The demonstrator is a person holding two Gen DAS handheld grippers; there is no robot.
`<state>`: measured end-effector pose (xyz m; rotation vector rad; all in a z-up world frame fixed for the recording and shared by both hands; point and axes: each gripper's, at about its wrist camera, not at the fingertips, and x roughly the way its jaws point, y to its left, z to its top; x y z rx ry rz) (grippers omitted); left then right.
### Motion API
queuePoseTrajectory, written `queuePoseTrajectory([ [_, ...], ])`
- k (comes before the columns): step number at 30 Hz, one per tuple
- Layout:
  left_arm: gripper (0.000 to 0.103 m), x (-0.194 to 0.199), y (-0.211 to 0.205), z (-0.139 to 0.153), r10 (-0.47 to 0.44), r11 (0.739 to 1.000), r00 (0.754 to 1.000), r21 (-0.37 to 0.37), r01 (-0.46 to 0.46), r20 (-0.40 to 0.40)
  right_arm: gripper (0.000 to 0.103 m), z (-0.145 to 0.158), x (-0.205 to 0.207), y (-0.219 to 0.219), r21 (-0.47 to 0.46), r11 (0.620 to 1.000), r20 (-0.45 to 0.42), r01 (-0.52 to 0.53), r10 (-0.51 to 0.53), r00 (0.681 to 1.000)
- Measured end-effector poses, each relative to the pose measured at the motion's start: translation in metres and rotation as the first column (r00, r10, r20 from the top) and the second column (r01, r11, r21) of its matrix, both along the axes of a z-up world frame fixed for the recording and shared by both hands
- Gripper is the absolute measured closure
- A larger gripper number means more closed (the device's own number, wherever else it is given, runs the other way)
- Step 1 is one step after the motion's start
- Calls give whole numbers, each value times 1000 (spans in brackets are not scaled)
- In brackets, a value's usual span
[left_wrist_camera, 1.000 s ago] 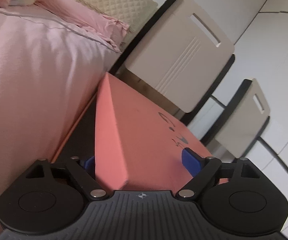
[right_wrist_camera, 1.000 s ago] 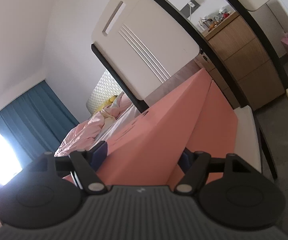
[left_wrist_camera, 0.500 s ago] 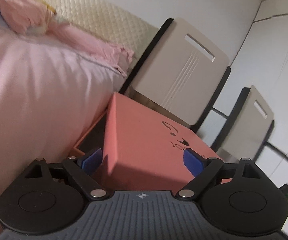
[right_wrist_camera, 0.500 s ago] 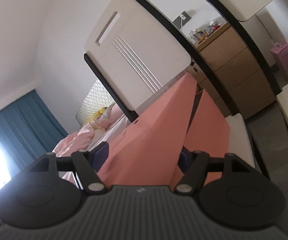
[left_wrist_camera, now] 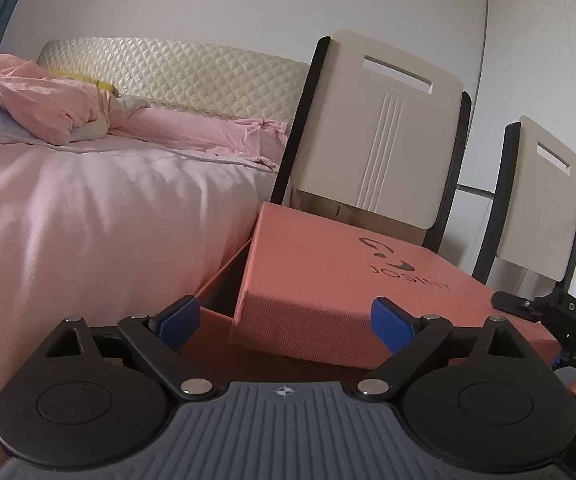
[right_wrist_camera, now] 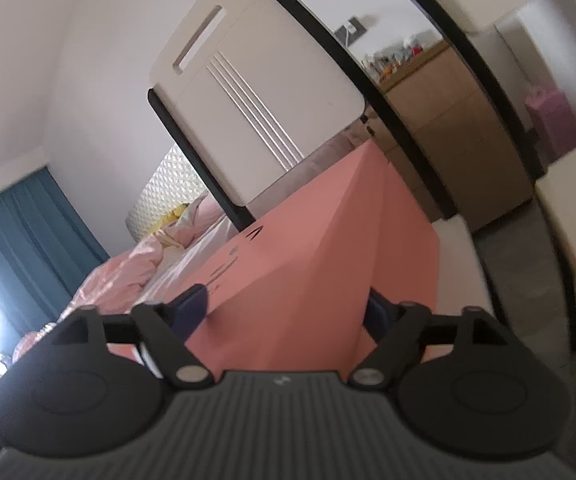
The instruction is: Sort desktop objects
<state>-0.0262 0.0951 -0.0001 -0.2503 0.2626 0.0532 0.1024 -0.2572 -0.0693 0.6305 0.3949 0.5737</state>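
Observation:
A salmon-pink box lid (left_wrist_camera: 352, 280) with a black logo lies tilted over its box base (left_wrist_camera: 215, 320). My left gripper (left_wrist_camera: 285, 322) is open, its blue pads apart in front of the lid's near end and not touching it. My right gripper (right_wrist_camera: 288, 308) has its pads against both sides of the lid (right_wrist_camera: 308, 264) at the other end and holds it; it also shows at the right edge of the left wrist view (left_wrist_camera: 560, 320).
A bed with pink sheets (left_wrist_camera: 87, 208) lies to the left, with a quilted headboard (left_wrist_camera: 175, 72). Two cream chairs with black frames (left_wrist_camera: 380, 140) stand behind the box. A wooden dresser (right_wrist_camera: 440, 108) stands further off.
My left gripper has let go of the lid's end and drawn back and levelled. The right gripper stays on the lid, which has turned in its view.

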Motion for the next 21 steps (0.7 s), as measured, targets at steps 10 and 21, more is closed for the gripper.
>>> queuePoseTrajectory([
  [10, 8, -3, -10, -1, 27, 997, 999, 73, -29, 28, 3, 24, -34, -1, -241, 970, 176, 16, 27, 984],
  [21, 5, -3, -12, -2, 48, 995, 999, 90, -49, 16, 11, 23, -57, 7, -373, 926, 194, -56, 137, 971],
])
